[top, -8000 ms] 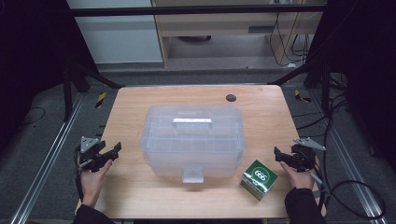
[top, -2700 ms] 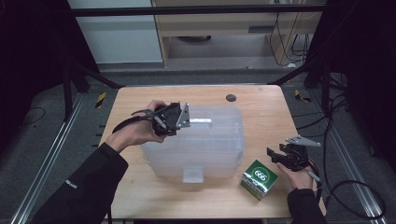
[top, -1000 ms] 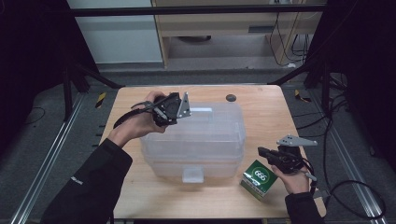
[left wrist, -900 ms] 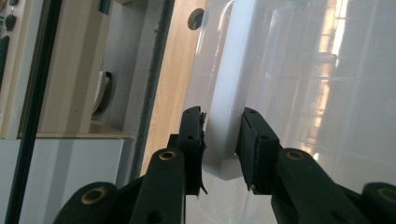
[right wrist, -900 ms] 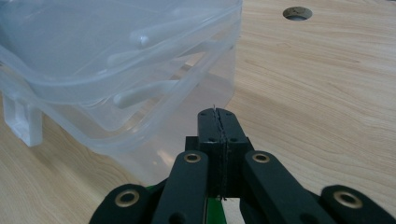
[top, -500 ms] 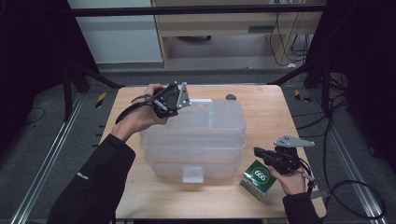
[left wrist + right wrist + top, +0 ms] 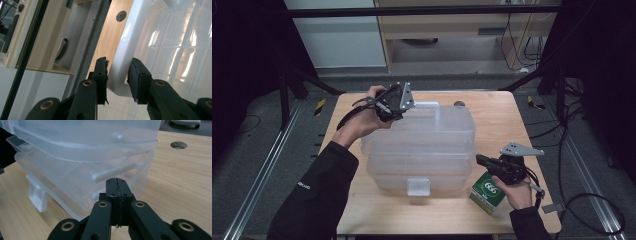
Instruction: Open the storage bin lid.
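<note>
While your left gripper (image 7: 117,75) holds the white handle (image 7: 125,53) of the clear plastic bin (image 7: 419,150) at frame centre, its two jaws stand on either side of the bar at the bend, pressing it or very nearly so. That grip on the handle, seen at upper centre of the high view, suits raising the lid (image 7: 432,122); the lid's far side already sits higher than the base, so the box reads as partly opened. Your right gripper (image 7: 116,187) waits at lower right of the high view, jaws pressed together on nothing, its tips just short of the bin's near corner, probably kept clear until the lid is up. Just beside that hand stands a small green carton (image 7: 487,190), touching or almost touching the bin's lower right corner on the wooden table (image 7: 507,120). Through the translucent walls no contents can be made out, though the plastic blurs whatever may lie inside.
</note>
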A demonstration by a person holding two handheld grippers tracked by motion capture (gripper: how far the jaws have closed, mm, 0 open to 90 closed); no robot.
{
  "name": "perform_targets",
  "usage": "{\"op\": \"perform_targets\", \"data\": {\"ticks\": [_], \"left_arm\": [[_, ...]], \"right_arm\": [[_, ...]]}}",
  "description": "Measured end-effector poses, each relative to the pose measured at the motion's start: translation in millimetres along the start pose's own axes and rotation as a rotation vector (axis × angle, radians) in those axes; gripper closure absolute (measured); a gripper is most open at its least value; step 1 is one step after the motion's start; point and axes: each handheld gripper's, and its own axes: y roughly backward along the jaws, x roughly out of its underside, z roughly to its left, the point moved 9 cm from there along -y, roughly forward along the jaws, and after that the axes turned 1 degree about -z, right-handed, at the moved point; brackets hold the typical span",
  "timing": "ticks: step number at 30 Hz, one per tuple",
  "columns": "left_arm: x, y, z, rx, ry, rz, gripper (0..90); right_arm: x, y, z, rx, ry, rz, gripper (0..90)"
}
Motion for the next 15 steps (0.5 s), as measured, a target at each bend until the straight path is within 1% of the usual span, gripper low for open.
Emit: {"op": "perform_targets", "data": {"ticks": [5,6,10,13,15], "left_arm": [[-0.1,-1.2,0.3,0.000,0.004,-0.005,69.0],[0.1,-1.1,0.3,0.002,0.002,-0.006,69.0],[0.3,-1.5,1.0,0.000,0.005,-0.006,68.8],[0.4,-2.2,1.4,0.004,0.012,-0.011,68.6],[0.5,-1.9,0.9,0.005,0.009,-0.015,67.2]], "right_arm": [[-6.2,-2.0,5.1,-0.009,0.009,-0.013,89.9],[-9.0,-2.3,6.0,-0.015,0.002,-0.024,89.9],[-13.1,-2.4,7.4,-0.029,-0.013,-0.038,89.9],[-14.6,-3.9,9.1,-0.030,-0.010,-0.034,89.9],[-14.5,-4.4,9.3,-0.027,-0.005,-0.030,90.0]]}}
